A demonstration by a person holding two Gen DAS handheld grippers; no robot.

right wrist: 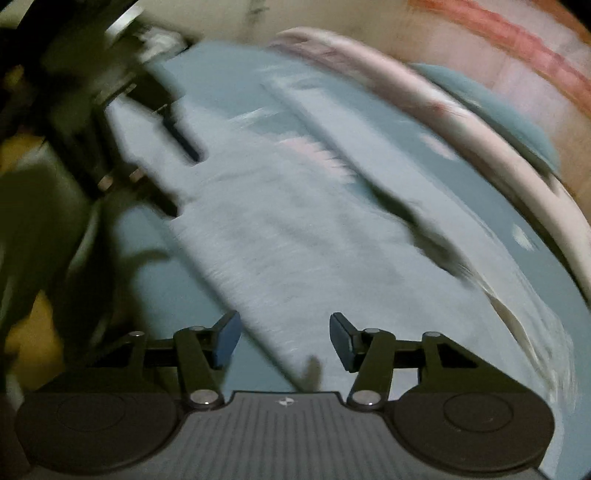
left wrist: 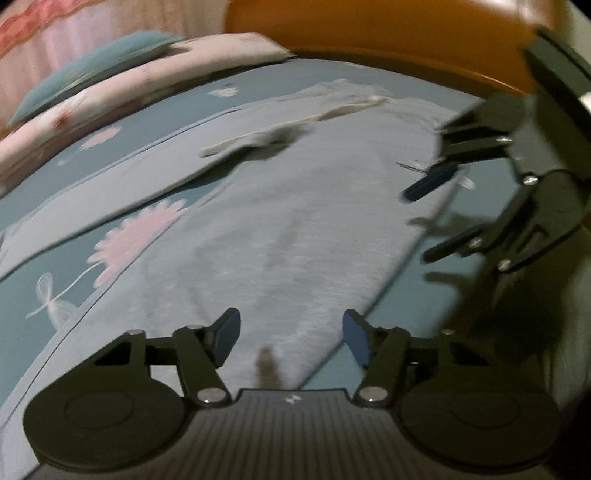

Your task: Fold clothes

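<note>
A light grey garment (left wrist: 295, 229) lies spread flat on a teal bed sheet, with a pale drawstring and a dark patch near its far end. My left gripper (left wrist: 291, 341) hovers open over the garment's near edge, nothing between its fingers. In the left wrist view my right gripper (left wrist: 424, 221) is at the right, open, above the garment's right edge. The right wrist view is blurred: the same garment (right wrist: 288, 229) runs diagonally, my right gripper (right wrist: 284, 341) stands open over its near edge, and the left gripper (right wrist: 177, 177) shows at the upper left.
The teal sheet (left wrist: 55, 277) has pink flower prints. A pink quilt (left wrist: 110, 99) and a teal pillow (left wrist: 92, 70) lie along the far side. An orange-brown headboard (left wrist: 388, 33) stands behind the bed. A pink curtain (right wrist: 517, 44) hangs beyond the quilt.
</note>
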